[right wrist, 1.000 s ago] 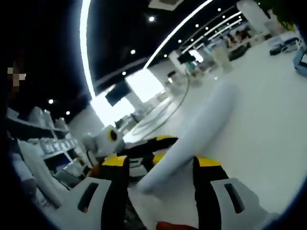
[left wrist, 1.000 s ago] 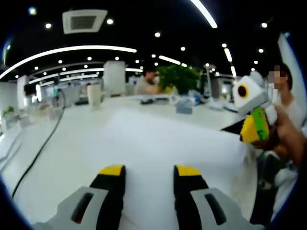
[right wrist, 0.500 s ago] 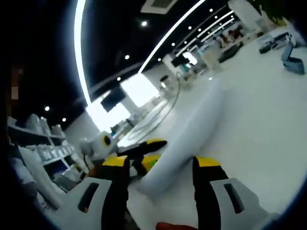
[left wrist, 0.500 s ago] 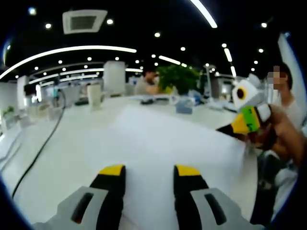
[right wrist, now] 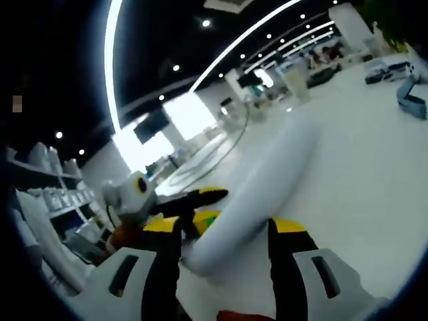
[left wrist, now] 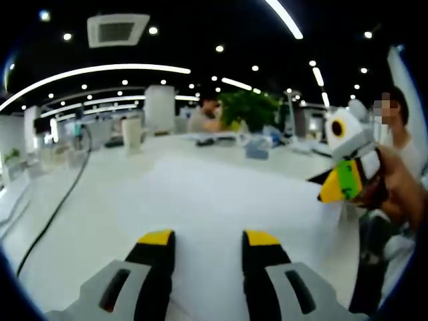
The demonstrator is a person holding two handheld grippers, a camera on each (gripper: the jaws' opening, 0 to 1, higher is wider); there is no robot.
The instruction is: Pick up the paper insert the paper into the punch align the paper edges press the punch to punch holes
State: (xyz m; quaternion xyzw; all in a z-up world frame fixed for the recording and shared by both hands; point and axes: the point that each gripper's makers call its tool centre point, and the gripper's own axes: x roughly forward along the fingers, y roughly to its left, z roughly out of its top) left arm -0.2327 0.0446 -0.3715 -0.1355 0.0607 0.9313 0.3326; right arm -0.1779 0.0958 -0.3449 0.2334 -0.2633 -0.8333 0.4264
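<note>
My left gripper (left wrist: 208, 242) has black jaws tipped yellow on grey housings; my right gripper (right wrist: 225, 227) wears the same colours. The curved white paper sheet (right wrist: 257, 194) is plain, as is the glossy white table (left wrist: 100, 194). Beyond the table stand a leafy green plant (left wrist: 249, 107) and a thin black cable (left wrist: 60, 200).

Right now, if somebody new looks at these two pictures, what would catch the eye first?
Probably the white paper, a big sheet across the table ahead of the left gripper. In the right gripper view it bows up between the jaws of the right gripper. Bright ceiling light strips curve overhead.
</note>
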